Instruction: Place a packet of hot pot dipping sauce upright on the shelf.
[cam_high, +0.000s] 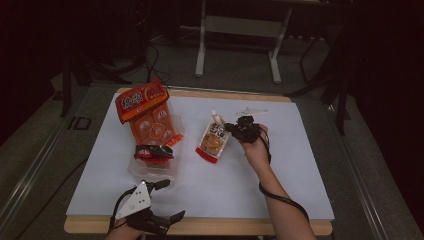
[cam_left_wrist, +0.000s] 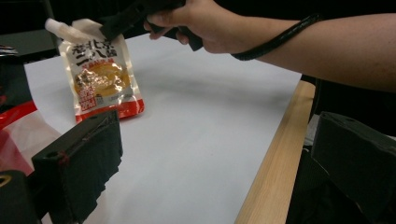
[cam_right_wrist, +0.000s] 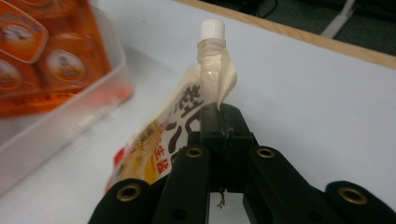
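Right gripper (cam_right_wrist: 219, 122) was clamped on the spout pouch (cam_high: 213, 138) just below its cap. Left gripper (cam_high: 167, 200) sat near the table's front edge (cam_high: 225, 226), jaws spread, holding nothing.

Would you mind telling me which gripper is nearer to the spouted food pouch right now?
The right. The right gripper is shut on the spouted pouch at its top edge beside the spout. The left gripper sits open near the table's front edge, well apart from it.
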